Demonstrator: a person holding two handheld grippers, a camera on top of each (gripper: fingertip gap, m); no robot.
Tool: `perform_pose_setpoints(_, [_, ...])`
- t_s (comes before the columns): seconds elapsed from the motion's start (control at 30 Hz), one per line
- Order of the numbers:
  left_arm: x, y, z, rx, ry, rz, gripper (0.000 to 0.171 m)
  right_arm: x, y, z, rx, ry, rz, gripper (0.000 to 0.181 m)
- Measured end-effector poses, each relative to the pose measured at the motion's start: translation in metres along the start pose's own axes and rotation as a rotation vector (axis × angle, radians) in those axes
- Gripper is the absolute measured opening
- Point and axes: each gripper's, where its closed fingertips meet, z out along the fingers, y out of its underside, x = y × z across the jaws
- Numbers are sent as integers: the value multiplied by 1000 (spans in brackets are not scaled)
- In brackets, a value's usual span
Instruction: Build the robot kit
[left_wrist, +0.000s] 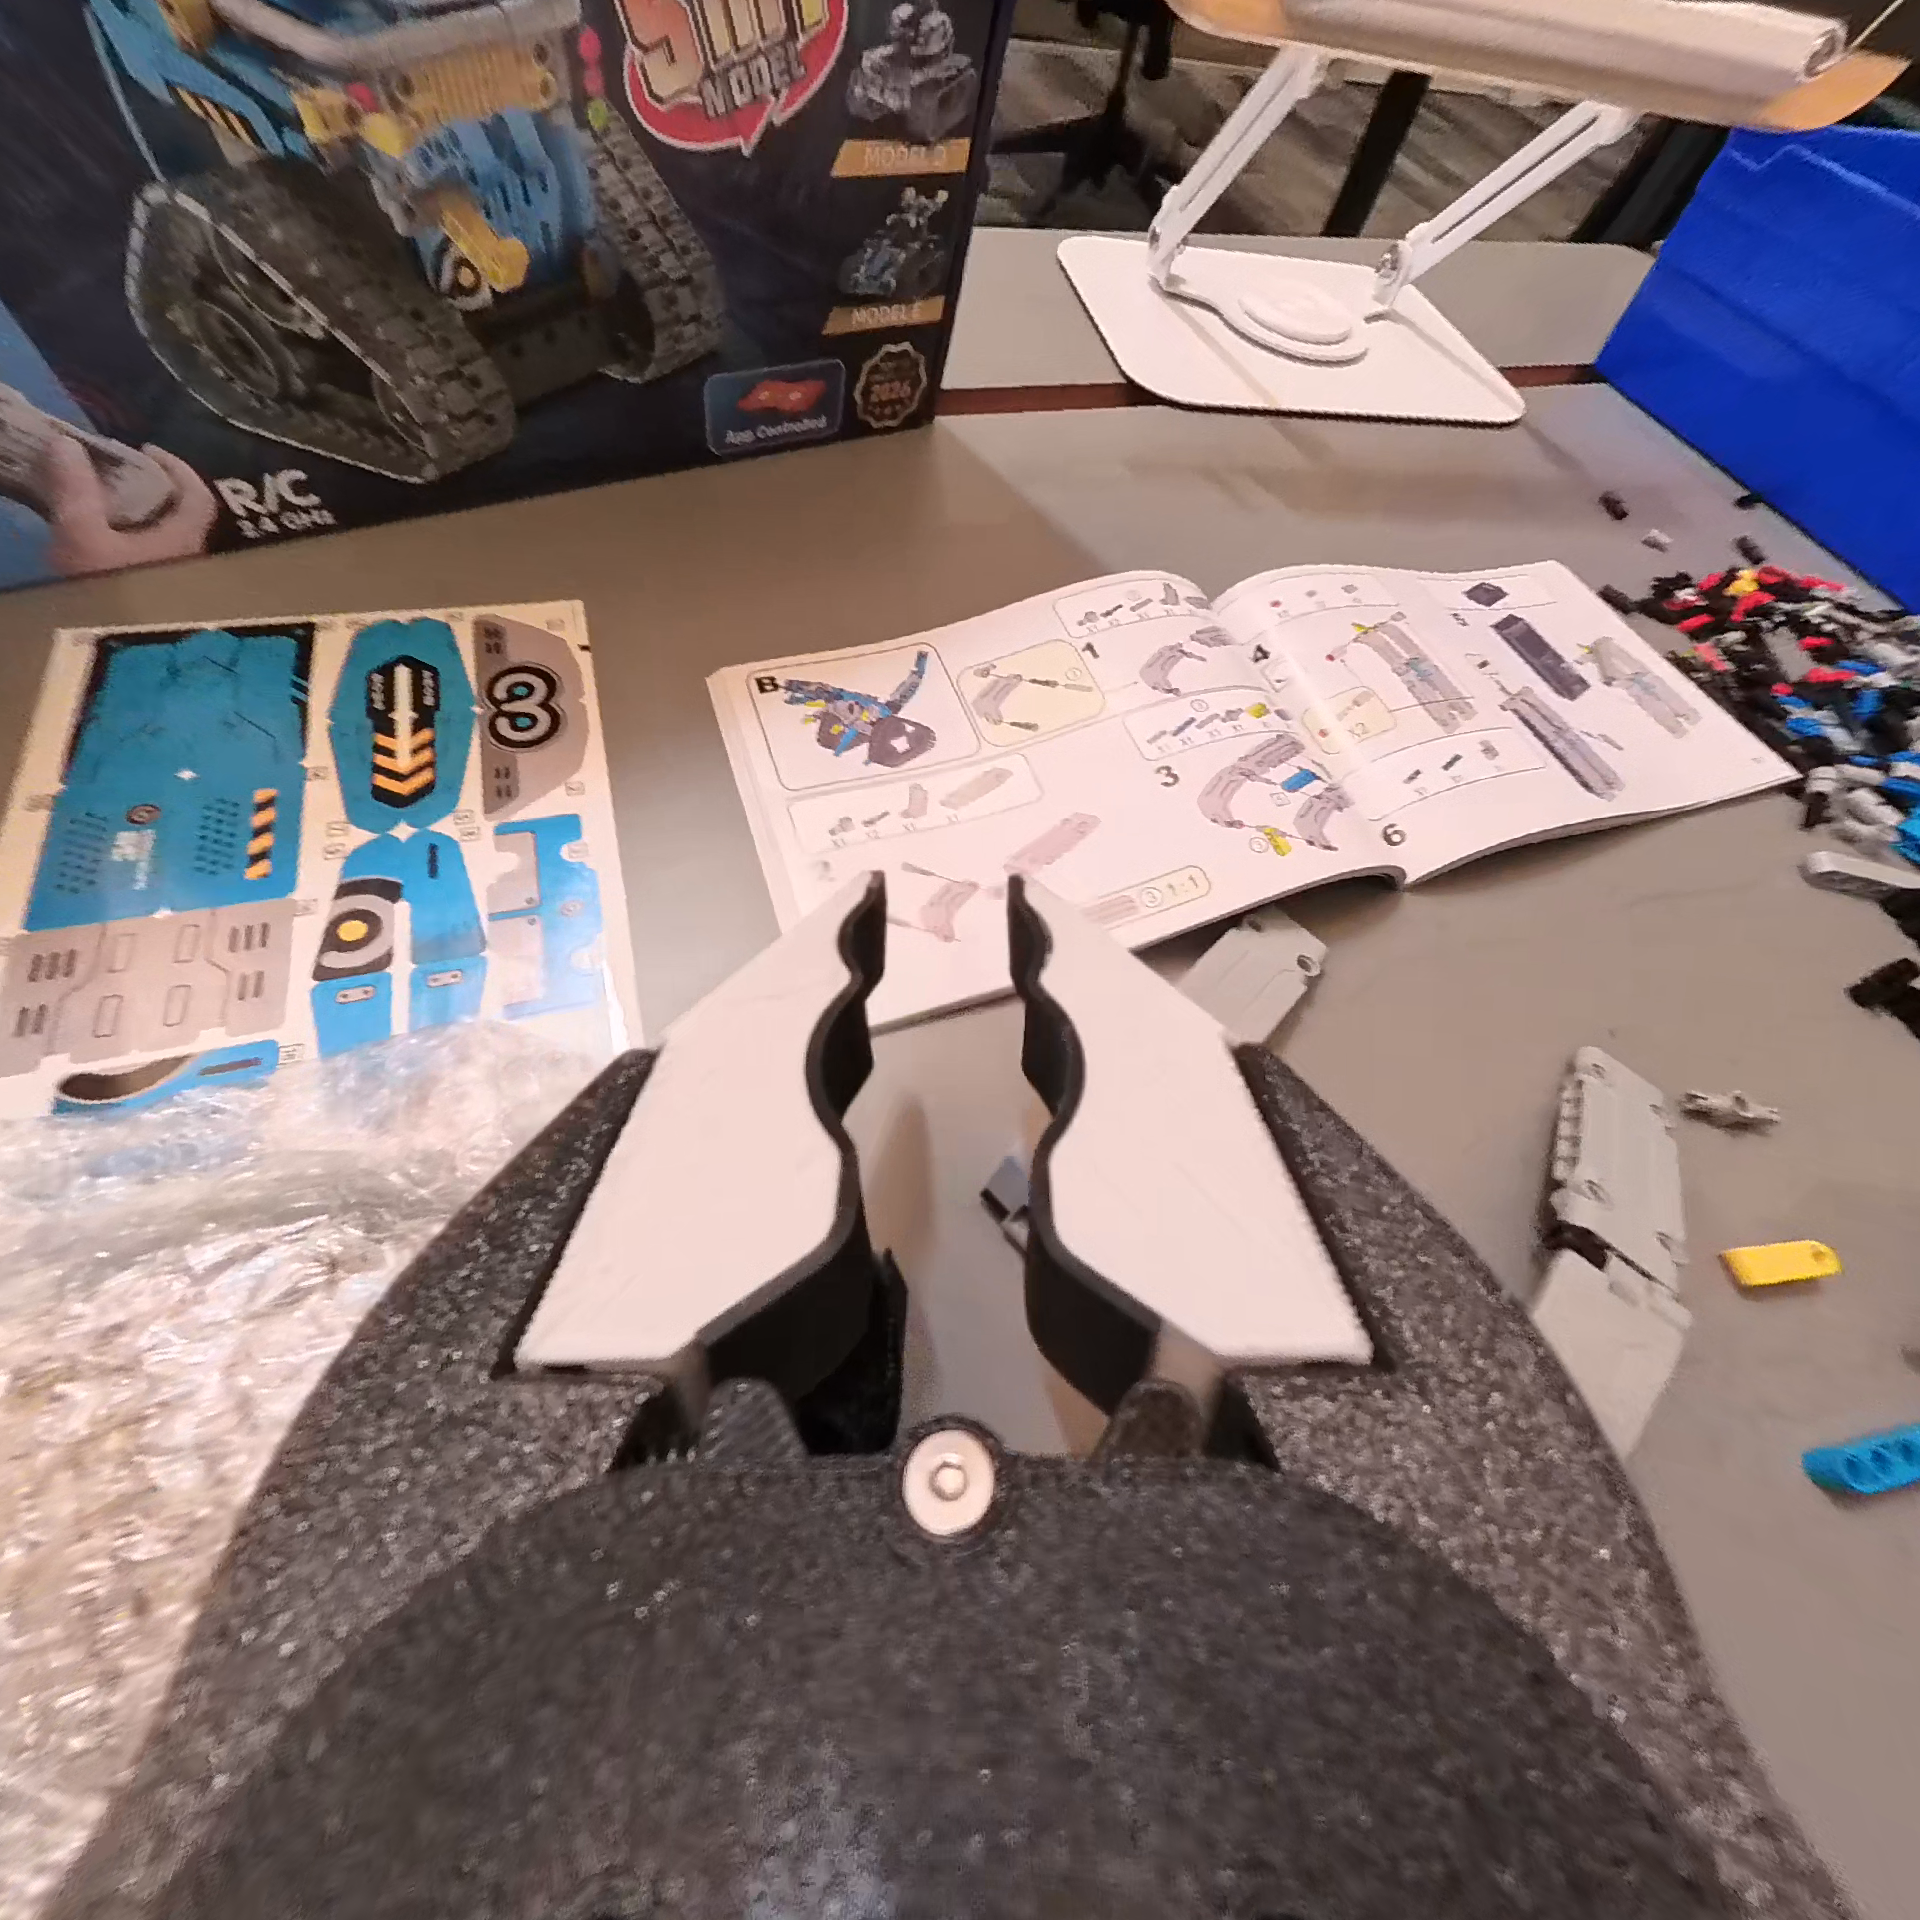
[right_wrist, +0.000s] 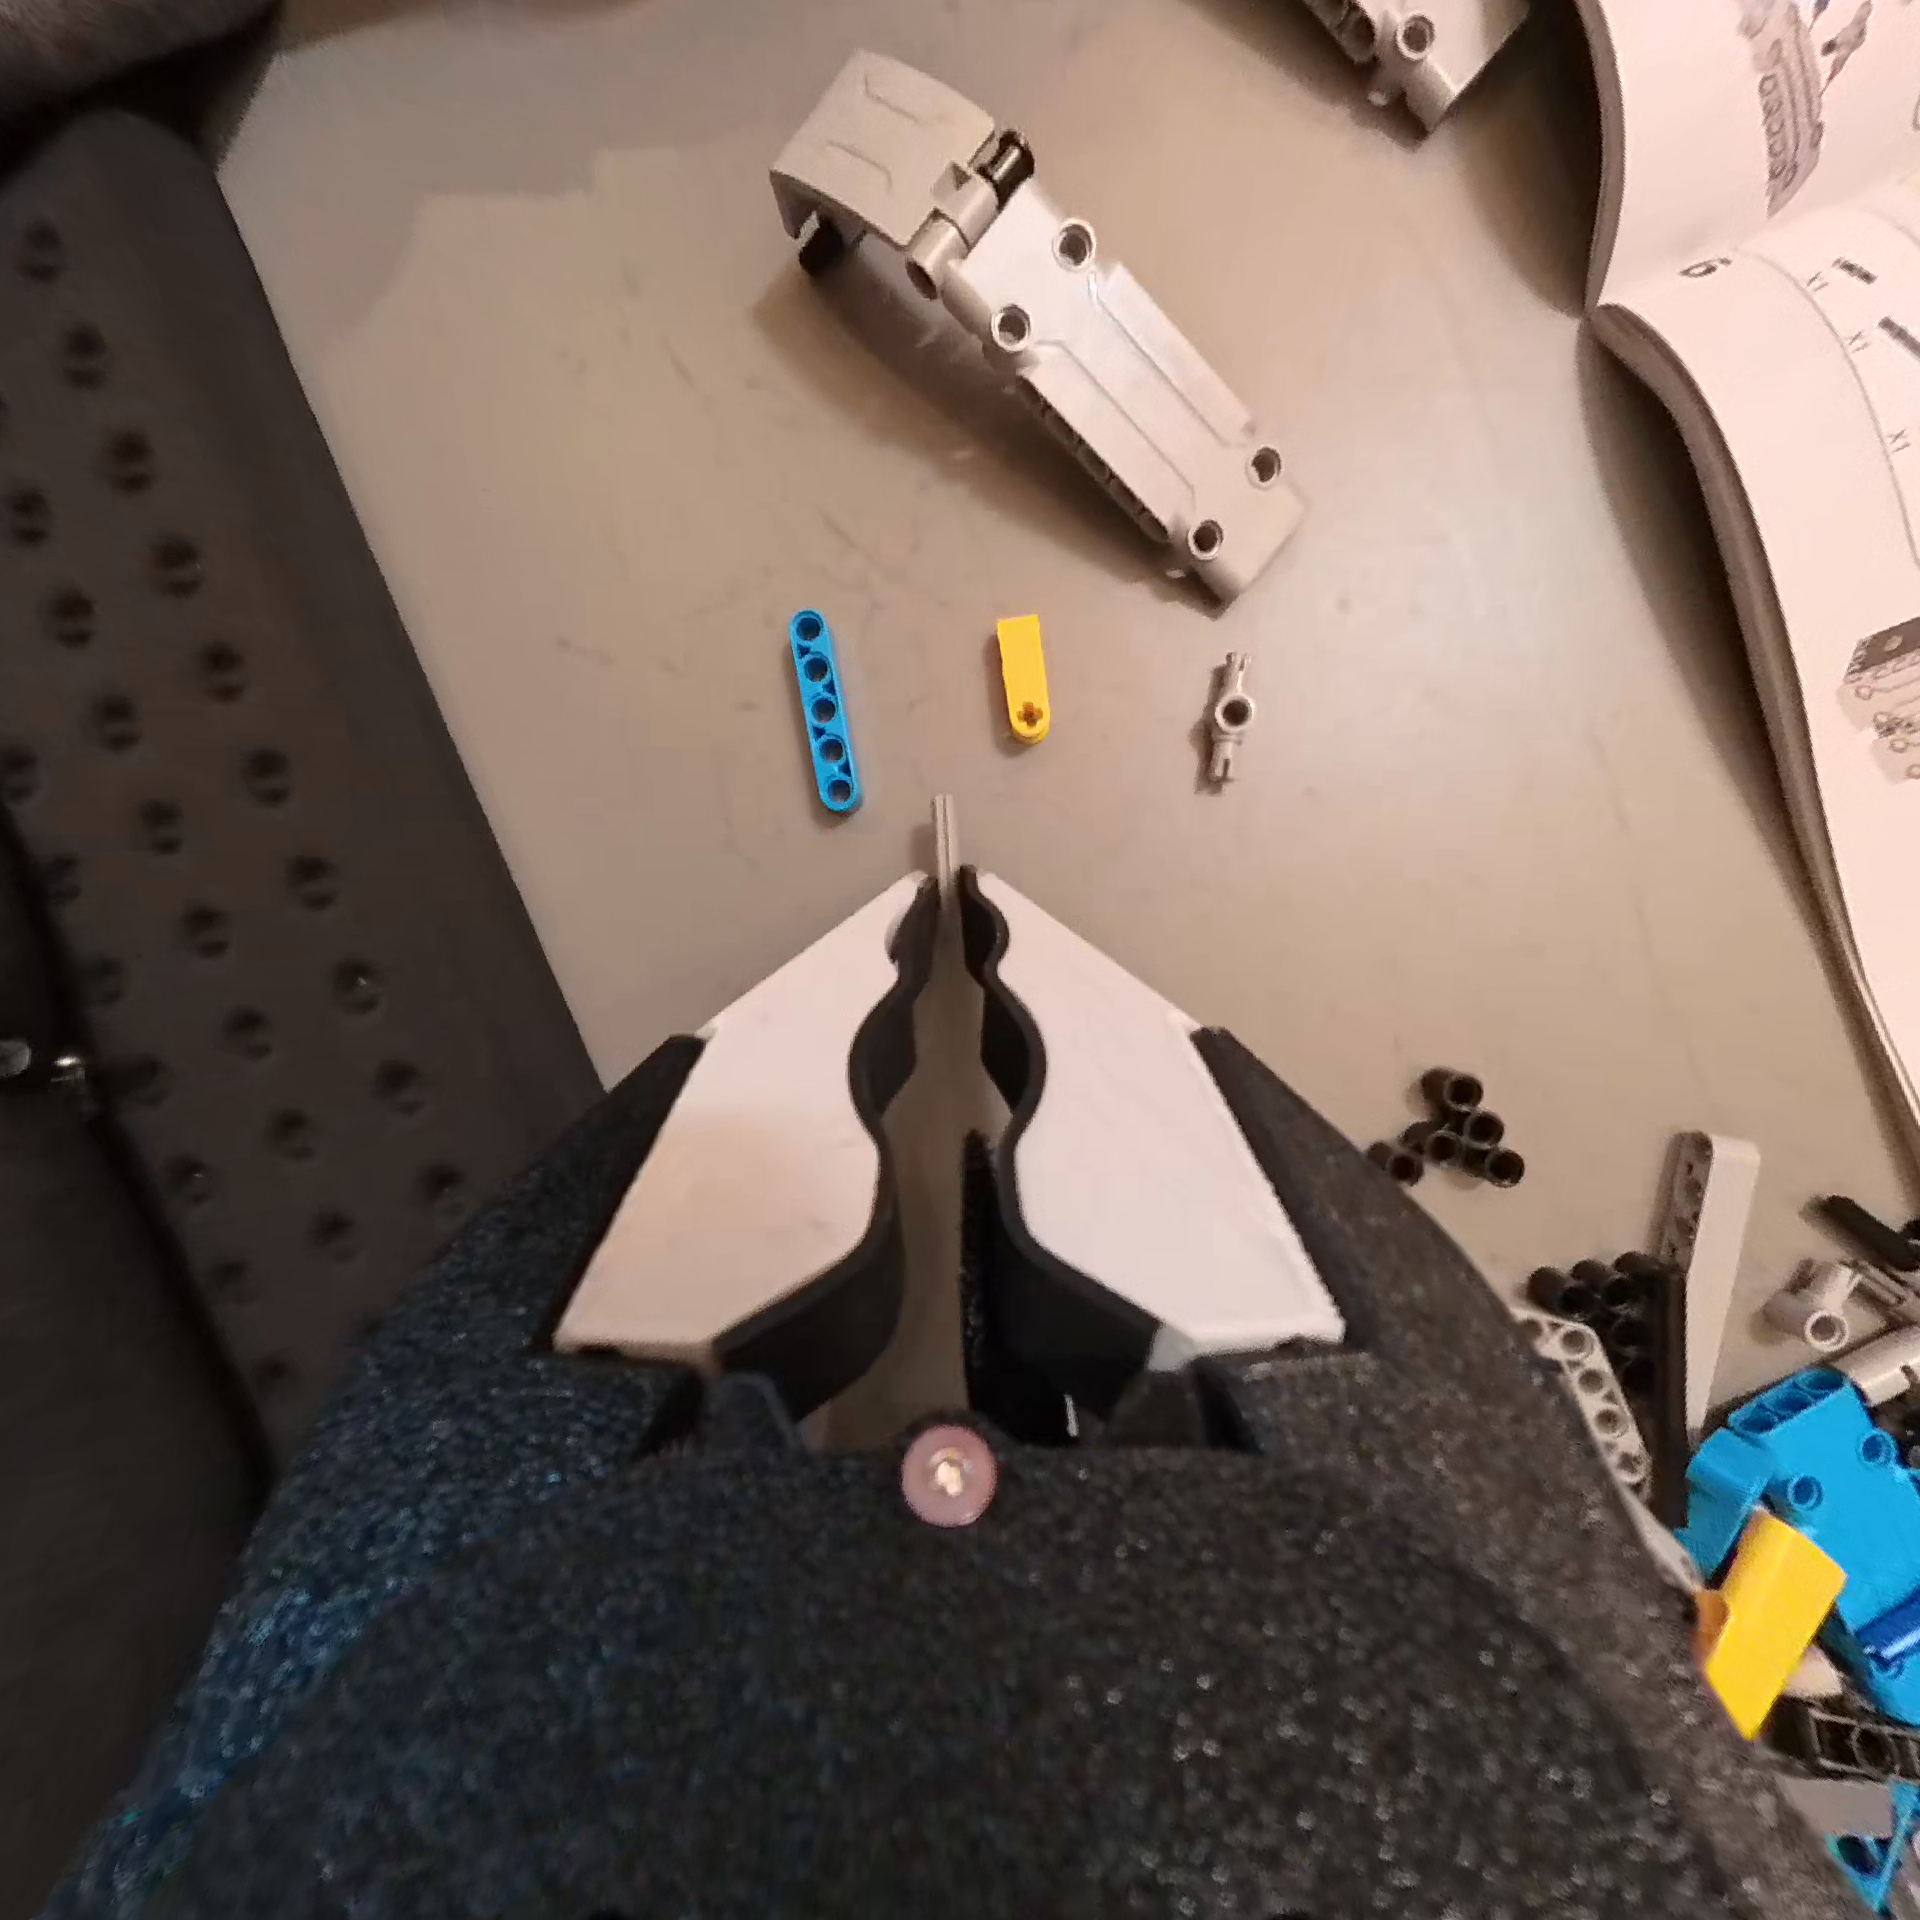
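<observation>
My right gripper is shut on a thin grey axle pin that sticks out past its tips, just above the grey table. Ahead of it lie a blue beam with holes, a small yellow piece, a small grey connector and a large grey panel assembly. My left gripper is open and empty, its tips over the near edge of an open instruction booklet. The grey panel assembly, yellow piece and blue beam also show at the right of the left wrist view.
A toy box stands at the back, a sticker sheet and bubble wrap to the left. A white stand, a blue bin and a pile of loose pieces are at right. A perforated dark chair lies beyond the table edge. There is about 25 centimeters between the tips of the two grippers. To the small yellow piece: right tips about 4 centimeters, left tips about 20 centimeters. Seen from the left wrist view as well.
</observation>
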Motion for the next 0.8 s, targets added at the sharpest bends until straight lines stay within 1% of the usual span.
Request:
perform_pose_setpoints(0.1, [-2,-5,0,32,-39,48,22,9,5,6,-58,82,-42,3])
perform_pose_setpoints(0.2, [-1,-3,3,21,-47,69,22,8,4,7,-64,71,-12,3])
perform_pose_setpoints(0.33, [9,-3,4,12,-12,13,22,8,5,7,-30,54,19,3])
perform_pose_setpoints(0.47, [13,-3,6,-4,-25,20,22,9,4,7,3,46,43,3])
perform_pose_setpoints(0.53, [17,-3,6,-17,-14,17,22,13,3,6,23,61,52,9])
perform_pose_setpoints(0.6, [19,-1,6,-47,-12,30,22,19,-7,1,102,70,92,11])
perform_pose_setpoints(0.7, [18,-1,6,-71,-42,67,21,34,-24,-19,275,62,202,14])
perform_pose_setpoints(0.77, [17,-2,7,-78,-60,77,21,55,-26,-33,365,126,241,14])
perform_pose_setpoints(0.8, [18,-2,8,-81,-62,77,22,68,-23,-39,382,176,255,14])
